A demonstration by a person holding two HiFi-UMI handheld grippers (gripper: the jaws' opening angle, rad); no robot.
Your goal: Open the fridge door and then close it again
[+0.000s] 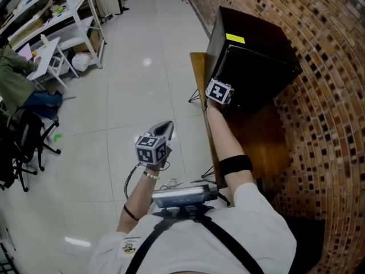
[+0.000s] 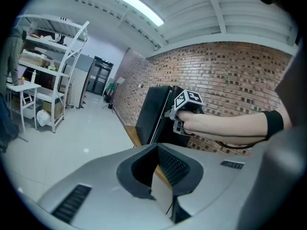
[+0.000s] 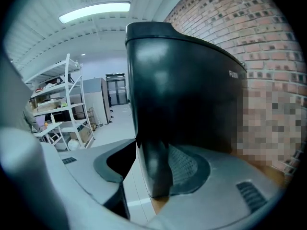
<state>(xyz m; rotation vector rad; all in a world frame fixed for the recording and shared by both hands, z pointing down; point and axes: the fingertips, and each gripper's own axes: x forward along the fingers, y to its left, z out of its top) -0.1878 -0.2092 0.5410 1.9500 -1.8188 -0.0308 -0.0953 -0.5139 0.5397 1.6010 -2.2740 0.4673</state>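
My right fingers (image 3: 152, 147) are set fairly wide and closed on the free edge of the fridge door (image 3: 182, 95). The dark slab fills the gap between them, with a ribbed pad against each face. The black fridge (image 1: 251, 67) stands at the far end of the wooden surface (image 1: 256, 144), its back to the brick wall (image 1: 333, 124) that runs along the surface's right edge. A yellow label (image 1: 235, 37) sits on its top. My right arm reaches up along the surface's left edge to the fridge's near left corner. From here I cannot tell how far the door stands off the body. My left fingers (image 1: 166, 127) are pressed together with nothing between them. They hang over the pale tiled floor (image 1: 142, 61), well off the surface's left edge, and point towards the fridge. A white shelf rack (image 1: 57, 16) stands across the floor, far from both hands.
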